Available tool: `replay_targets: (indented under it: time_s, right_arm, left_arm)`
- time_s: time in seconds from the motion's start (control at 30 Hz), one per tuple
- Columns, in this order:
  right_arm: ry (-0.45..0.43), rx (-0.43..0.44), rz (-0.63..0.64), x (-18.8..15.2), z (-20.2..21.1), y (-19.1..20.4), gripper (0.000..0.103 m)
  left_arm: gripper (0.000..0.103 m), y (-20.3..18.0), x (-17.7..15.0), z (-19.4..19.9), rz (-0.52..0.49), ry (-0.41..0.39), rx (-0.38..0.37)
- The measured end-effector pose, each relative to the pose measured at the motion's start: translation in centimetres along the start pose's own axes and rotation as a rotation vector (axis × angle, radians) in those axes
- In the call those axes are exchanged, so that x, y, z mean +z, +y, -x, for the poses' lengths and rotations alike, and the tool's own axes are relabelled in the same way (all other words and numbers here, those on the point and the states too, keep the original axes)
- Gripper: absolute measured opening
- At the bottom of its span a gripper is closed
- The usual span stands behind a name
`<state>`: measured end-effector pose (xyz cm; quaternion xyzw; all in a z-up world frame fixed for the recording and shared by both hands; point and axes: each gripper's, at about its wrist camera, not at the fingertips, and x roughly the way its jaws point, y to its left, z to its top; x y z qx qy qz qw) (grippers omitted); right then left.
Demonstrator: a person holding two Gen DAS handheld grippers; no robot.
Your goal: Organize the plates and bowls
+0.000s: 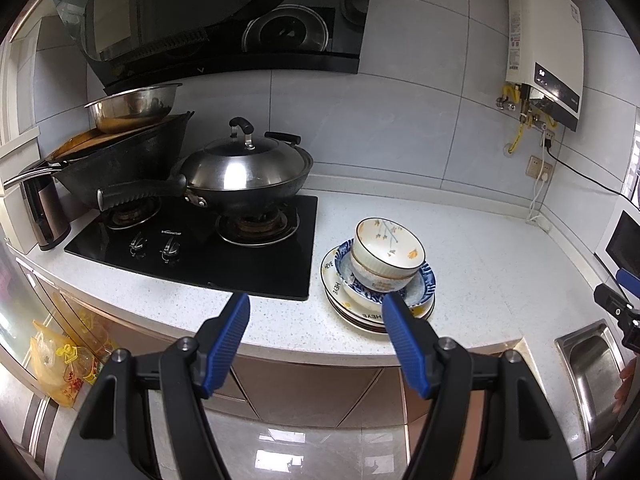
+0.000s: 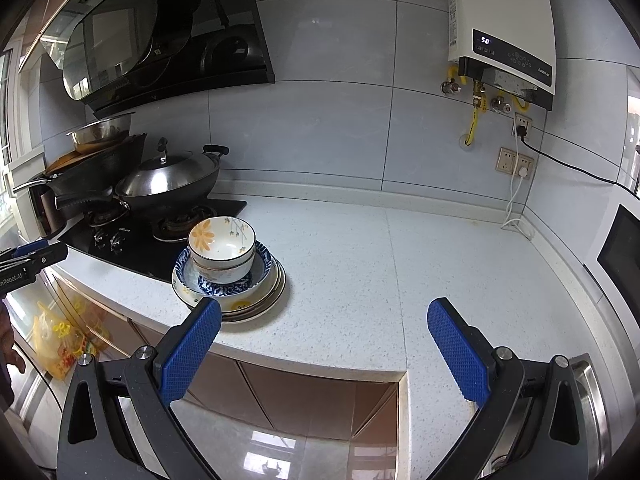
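Left gripper (image 1: 318, 312) hung wide open, nothing between the blue pads, out in front of the counter (image 1: 480, 272) and just short of its front edge. Right gripper (image 2: 324, 316) same deal: spread wide, empty, held off the front edge too, further right near the spot where the counter steps back toward the sink (image 2: 592, 400).

Lots of bare counter to the right of the dishes, running all the way back to the tiled wall and over to the corner with the white cable (image 2: 516, 208). Tighter on the left: black stove (image 1: 200, 248) right beside the stack, with a lidded wok (image 1: 244, 172) on the near burner and a second pan (image 1: 120, 160) behind it carrying a steel basin (image 1: 132, 108). Range hood (image 1: 224, 20) hanging over that side.

Stack of plates (image 1: 340, 300) sat on the counter close to the front edge, just right of the stove. On top, a blue-patterned dish (image 1: 424, 280), then two nested bowls (image 1: 388, 248) with orange flowers inside, tilted a bit.

From the left wrist view, stack sat just beyond the right-hand pad, partly hidden by its tip, not touching. From the right wrist view, just past the left-hand pad, again apart.
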<state>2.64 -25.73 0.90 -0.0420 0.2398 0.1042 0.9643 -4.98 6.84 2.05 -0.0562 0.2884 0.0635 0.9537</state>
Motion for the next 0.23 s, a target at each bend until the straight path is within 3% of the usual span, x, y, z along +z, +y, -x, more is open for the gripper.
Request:
replay_targets:
  time_s: [0.23]
  right_arm:
    - [-0.001,-0.004,-0.003,-0.04,0.04,-0.05,0.102]
  left_arm:
    - [0.068,0.03,0.0,-0.11,0.003,0.0,0.001]
